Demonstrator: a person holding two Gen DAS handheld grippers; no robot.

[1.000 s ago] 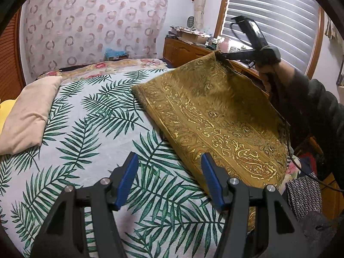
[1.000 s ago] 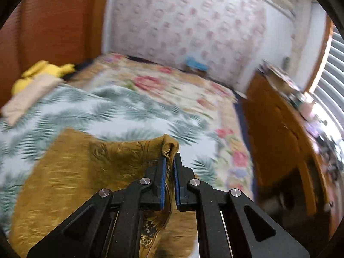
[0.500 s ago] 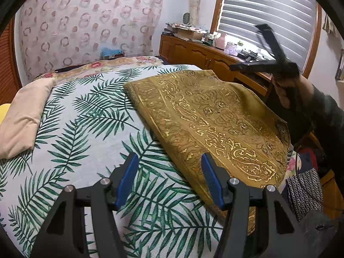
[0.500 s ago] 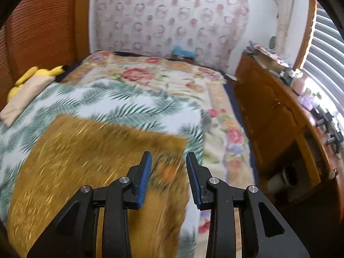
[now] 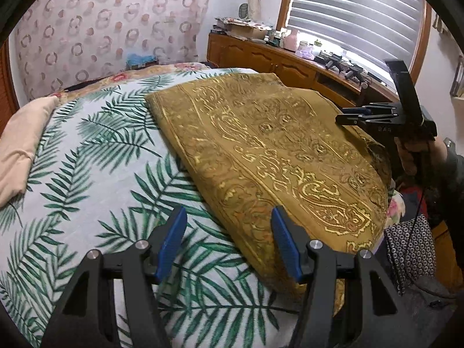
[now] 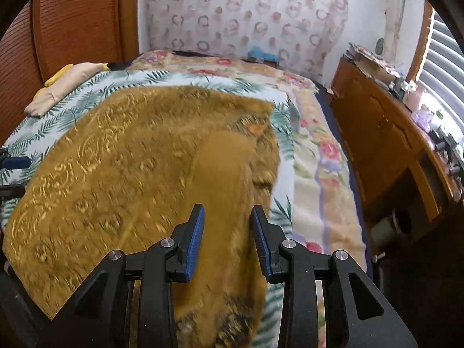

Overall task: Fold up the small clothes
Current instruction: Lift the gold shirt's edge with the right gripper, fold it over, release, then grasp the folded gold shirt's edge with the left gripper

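Observation:
A mustard-gold cloth with gold ornament [image 5: 275,150] lies spread flat on the palm-leaf bedspread [image 5: 95,156]; it also shows in the right wrist view [image 6: 130,168], blurred near the fingers. My left gripper [image 5: 227,239] is open and empty, hovering over the cloth's near left edge. My right gripper [image 6: 227,239] is open and empty above the cloth's right side; it also shows in the left wrist view [image 5: 356,116], held over the cloth's far right edge.
A beige pillow [image 5: 20,145] lies at the bed's left. A wooden dresser [image 6: 391,145] with clutter runs along the window side. A floral blanket [image 6: 319,156] covers the bed's right edge. A patterned bag [image 5: 411,249] sits beside the bed.
My right gripper opened and let go of the cloth's corner. The lifted half dropped flat onto the bed. The right gripper then came down lower over the cloth. My left gripper stayed open.

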